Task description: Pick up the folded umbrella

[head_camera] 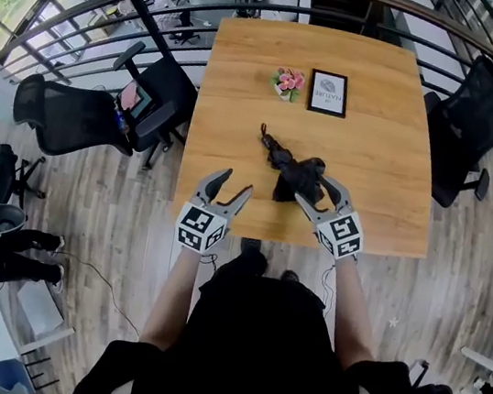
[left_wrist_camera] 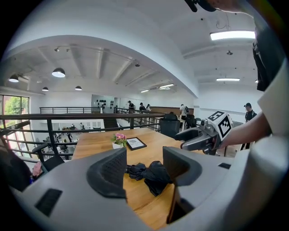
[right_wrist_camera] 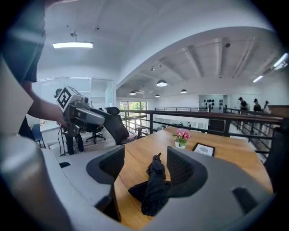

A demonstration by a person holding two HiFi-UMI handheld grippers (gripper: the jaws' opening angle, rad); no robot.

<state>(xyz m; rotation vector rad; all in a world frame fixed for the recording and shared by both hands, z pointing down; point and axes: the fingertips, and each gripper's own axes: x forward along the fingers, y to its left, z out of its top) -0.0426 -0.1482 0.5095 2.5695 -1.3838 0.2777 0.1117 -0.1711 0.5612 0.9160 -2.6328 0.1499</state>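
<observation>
The folded black umbrella (head_camera: 289,165) lies near the front of the wooden table (head_camera: 248,71), its handle end pointing away from me. My right gripper (head_camera: 313,189) hovers over the umbrella's near, loose-fabric end, jaws open, and nothing is gripped. In the right gripper view the umbrella (right_wrist_camera: 156,185) shows in the gap between the fingers (right_wrist_camera: 183,173). My left gripper (head_camera: 238,182) stands open over the table's front edge, left of the umbrella, holding nothing. In the left gripper view the umbrella (left_wrist_camera: 149,173) lies ahead between its fingers (left_wrist_camera: 108,173).
A small pot of pink flowers (head_camera: 288,83) and a framed picture (head_camera: 328,92) stand at the table's far middle. Black office chairs (head_camera: 156,94) (head_camera: 477,117) flank the table. A curved dark railing (head_camera: 119,4) runs behind it.
</observation>
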